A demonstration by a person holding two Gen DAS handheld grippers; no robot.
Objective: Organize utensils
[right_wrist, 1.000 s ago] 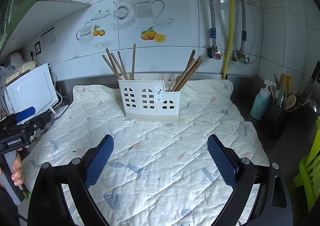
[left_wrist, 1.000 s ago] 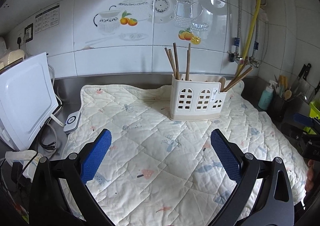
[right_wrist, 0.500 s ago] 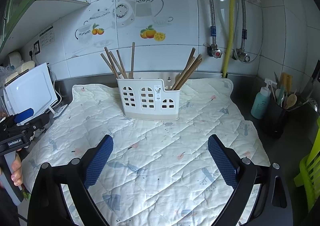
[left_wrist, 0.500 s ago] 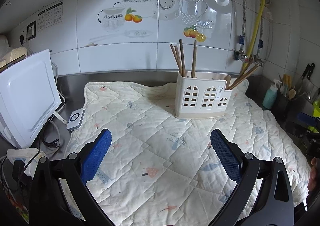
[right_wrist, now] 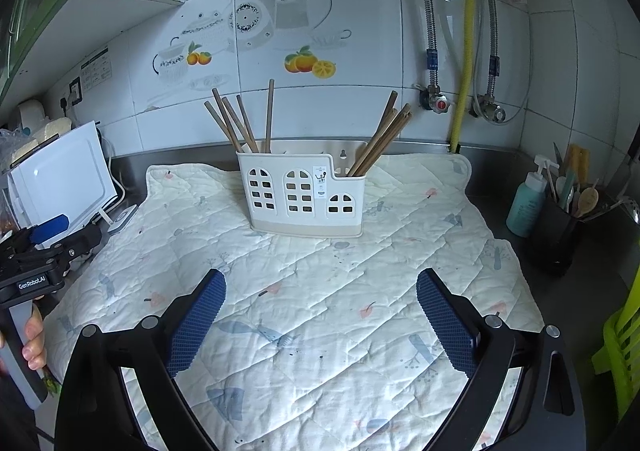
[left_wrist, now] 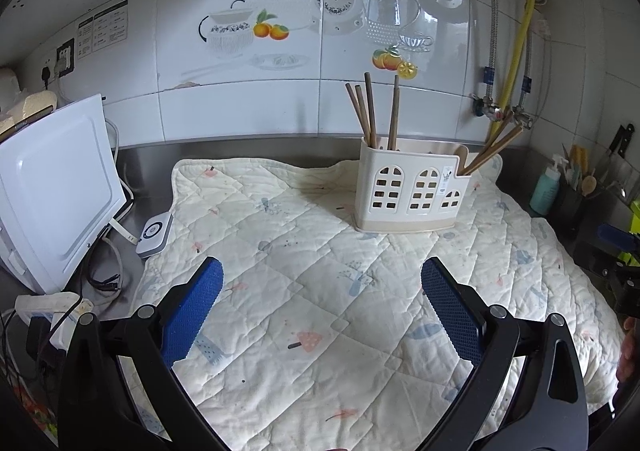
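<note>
A white plastic utensil holder with arched cut-outs stands on a quilted mat near the back wall. Several brown chopsticks stand in its left compartment. More chopsticks lean right out of its right compartment. My left gripper hovers open over the mat, well short of the holder, nothing between its blue pads. My right gripper is likewise open and empty in front of the holder.
A white appliance with cables and a small white device sit left of the mat. On the right stand a teal bottle and a black pot of utensils. Pipes and valves run down the tiled wall.
The left gripper's view has swung a little leftward, so the holder sits further right in it. The right gripper's view is almost steady. Both grippers stay open.
</note>
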